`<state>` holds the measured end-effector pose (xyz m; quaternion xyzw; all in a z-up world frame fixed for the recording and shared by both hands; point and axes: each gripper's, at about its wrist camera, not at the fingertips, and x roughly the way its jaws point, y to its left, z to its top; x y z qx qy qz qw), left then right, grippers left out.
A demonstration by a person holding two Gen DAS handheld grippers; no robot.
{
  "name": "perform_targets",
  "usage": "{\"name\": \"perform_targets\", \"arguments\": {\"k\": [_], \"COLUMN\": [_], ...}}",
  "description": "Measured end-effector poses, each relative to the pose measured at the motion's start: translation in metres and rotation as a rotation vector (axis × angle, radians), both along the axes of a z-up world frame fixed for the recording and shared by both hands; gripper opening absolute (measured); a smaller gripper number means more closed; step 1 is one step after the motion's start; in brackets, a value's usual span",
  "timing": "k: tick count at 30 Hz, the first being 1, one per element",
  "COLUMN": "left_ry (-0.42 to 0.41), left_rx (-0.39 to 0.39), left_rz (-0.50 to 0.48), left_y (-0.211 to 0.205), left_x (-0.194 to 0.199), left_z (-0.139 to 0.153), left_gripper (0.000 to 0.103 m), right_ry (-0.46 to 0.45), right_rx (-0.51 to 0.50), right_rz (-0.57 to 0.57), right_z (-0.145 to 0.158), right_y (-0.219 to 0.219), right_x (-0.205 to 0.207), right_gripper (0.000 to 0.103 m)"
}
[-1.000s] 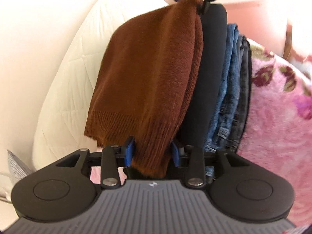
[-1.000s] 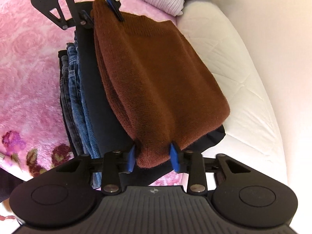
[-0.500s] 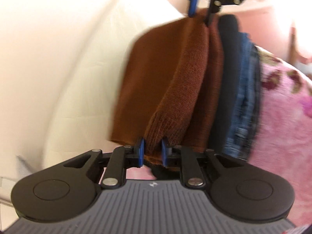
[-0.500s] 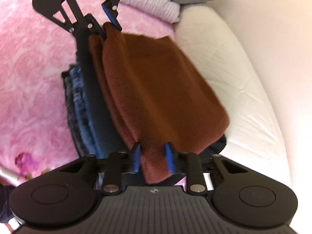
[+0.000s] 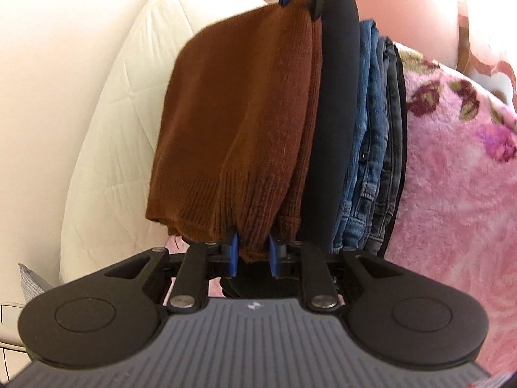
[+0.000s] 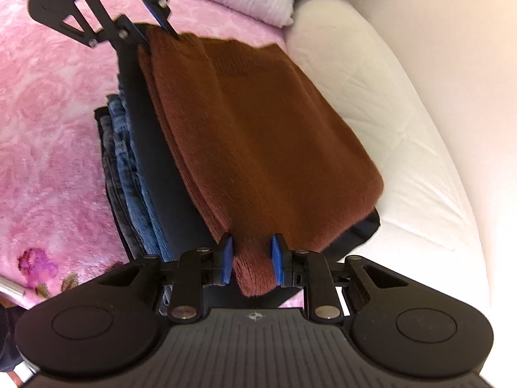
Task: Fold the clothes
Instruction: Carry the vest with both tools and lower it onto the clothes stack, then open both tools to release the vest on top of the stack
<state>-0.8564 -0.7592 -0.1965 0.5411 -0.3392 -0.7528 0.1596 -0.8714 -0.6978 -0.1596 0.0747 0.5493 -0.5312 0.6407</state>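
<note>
one brown sweater (image 5: 239, 123) tops a stack of four folded garments (image 6: 135, 174) on a pink blanket (image 6: 48, 123); left gripper (image 5: 252, 253) and right gripper (image 6: 251, 263), each at 6 o'clock, clamp opposite sweater ends.

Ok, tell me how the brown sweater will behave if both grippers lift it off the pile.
The brown sweater is soft knit, so it will probably sag between the left gripper and right gripper. Its folded layers, visible at the ribbed hem, may slip apart. The fuzzy surface likely grips the blue pads well, and it looks light.
</note>
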Motion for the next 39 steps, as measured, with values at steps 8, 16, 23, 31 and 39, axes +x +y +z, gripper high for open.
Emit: {"name": "perform_targets", "arguments": {"k": [8, 16, 23, 31, 39], "left_ry": [0.015, 0.148, 0.352, 0.294, 0.428], "left_rx": [0.014, 0.101, 0.21, 0.234, 0.331], "left_rz": [0.044, 0.249, 0.396, 0.459, 0.69], "left_y": [-0.003, -0.008, -0.014, -0.025, -0.024], "left_x": [-0.002, 0.023, 0.007, -0.018, -0.001], "left_z": [-0.007, 0.031, 0.051, 0.012, 0.04], "left_gripper": [0.016, 0.022, 0.023, 0.023, 0.044], "right_ry": [-0.004, -0.162, -0.406, -0.487, -0.575], "right_rx": [0.029, 0.013, -0.102, 0.006, -0.036], "right_rz": [-0.049, -0.142, -0.259, -0.373, -0.46], "right_z": [-0.005, 0.027, 0.062, 0.029, 0.049], "right_y": [0.002, 0.017, 0.006, -0.018, 0.005], "right_x": [-0.006, -0.012, -0.02, -0.03, -0.035], "right_gripper": [0.033, 0.033, 0.034, 0.04, 0.051]}}
